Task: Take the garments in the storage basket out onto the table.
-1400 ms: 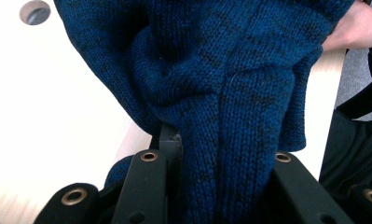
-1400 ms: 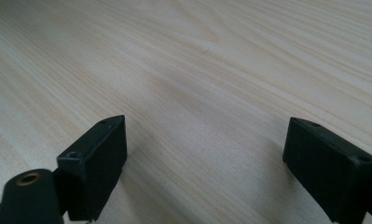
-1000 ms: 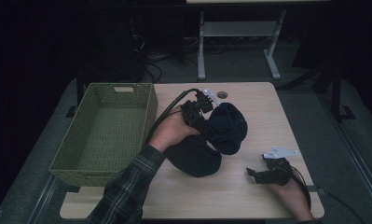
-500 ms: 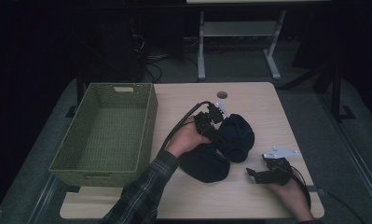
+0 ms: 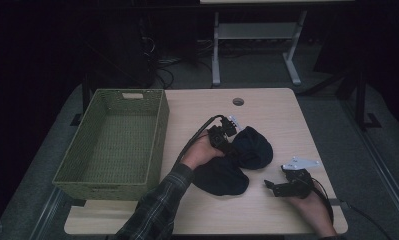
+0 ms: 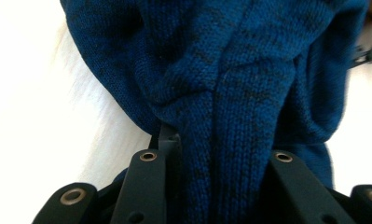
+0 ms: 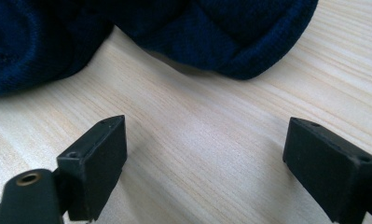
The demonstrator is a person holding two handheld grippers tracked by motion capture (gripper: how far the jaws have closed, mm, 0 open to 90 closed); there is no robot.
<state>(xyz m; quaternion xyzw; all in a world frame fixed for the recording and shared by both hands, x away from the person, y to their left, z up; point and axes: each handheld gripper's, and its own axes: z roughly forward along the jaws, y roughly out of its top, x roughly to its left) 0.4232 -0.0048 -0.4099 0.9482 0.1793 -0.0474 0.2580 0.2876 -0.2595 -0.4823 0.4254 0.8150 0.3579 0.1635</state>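
your left tongs (image 5: 230,141) are clamped on a bunched fold of the dark blue knit garment (image 5: 237,157), which lies mid-worktop (image 5: 267,107) beside the woven basket (image 5: 112,142). your right tongs (image 5: 276,186) rest wide open on the worktop, holding nothing. risk: only one fold is gripped, so the trailing fabric may drag, snag the basket rim, or slip free.

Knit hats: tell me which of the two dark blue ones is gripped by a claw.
The farther hat, beside the person's left hand: the left claw pinches its knit fabric. The nearer hat lies free; the right claw stands open.
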